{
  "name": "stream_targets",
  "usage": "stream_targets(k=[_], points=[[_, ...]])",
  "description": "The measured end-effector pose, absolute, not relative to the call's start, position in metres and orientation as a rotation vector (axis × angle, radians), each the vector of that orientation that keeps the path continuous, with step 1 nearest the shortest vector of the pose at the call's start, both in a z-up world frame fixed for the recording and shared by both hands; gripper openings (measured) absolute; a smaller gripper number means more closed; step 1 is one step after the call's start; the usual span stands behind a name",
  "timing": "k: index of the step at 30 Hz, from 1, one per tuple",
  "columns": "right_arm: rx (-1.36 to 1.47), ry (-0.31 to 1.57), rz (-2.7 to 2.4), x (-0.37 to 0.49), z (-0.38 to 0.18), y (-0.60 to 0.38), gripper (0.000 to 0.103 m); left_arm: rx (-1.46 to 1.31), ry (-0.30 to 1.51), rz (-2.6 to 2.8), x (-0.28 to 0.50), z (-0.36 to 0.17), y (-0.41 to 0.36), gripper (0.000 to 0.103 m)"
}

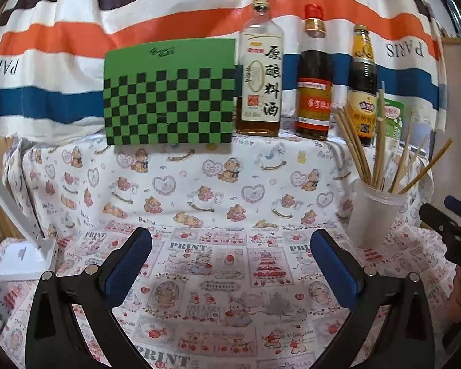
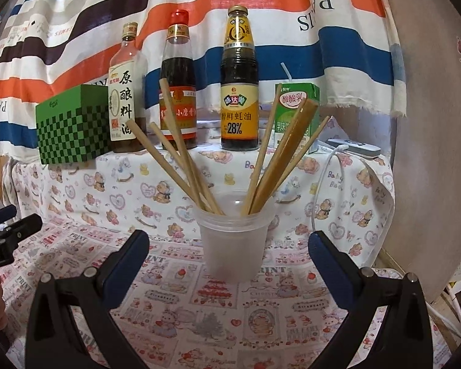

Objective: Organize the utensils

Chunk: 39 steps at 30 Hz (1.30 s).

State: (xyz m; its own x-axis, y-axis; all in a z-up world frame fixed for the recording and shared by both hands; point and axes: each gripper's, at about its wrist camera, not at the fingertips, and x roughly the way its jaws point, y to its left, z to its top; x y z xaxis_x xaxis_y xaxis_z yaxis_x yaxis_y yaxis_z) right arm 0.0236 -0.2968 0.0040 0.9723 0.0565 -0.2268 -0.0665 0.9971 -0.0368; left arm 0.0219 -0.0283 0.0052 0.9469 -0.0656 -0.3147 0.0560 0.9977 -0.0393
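Note:
A translucent plastic cup (image 2: pixel 234 240) stands upright on the printed tablecloth, and several wooden chopsticks (image 2: pixel 181 153) fan out of it to both sides. My right gripper (image 2: pixel 229 252) is open just in front of the cup, with nothing between its blue pads. In the left wrist view the same cup (image 1: pixel 375 215) and chopsticks (image 1: pixel 356 150) sit at the right. My left gripper (image 1: pixel 230 252) is open over bare cloth, well to the left of the cup. The right gripper's black body (image 1: pixel 451 233) shows at the right edge.
Three sauce bottles (image 2: pixel 239 86) line a raised shelf at the back, with a green checkered box (image 2: pixel 70 126) to their left and a green drink carton (image 2: pixel 295 110) to their right. A white cable (image 2: pixel 322 169) hangs off the shelf. A white box (image 1: pixel 27 258) lies far left.

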Motion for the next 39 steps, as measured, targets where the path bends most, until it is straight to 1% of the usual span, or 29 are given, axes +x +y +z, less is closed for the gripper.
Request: stream_targets(k=[7, 15, 39], points=[[-0.039, 0.227, 0.056, 0.024, 0.004, -0.298, 0.103, 0.036, 0.268, -0.076, 0.011, 0.008, -0.041, 0.103], [-0.041, 0.226, 0.056, 0.024, 0.004, -0.298, 0.103, -0.007, 0.279, -0.033, 0.014, 0.008, -0.032, 0.103], [-0.041, 0.227, 0.058, 0.024, 0.004, -0.298, 0.103, 0.012, 0.280, -0.034, 0.014, 0.008, -0.035, 0.103]])
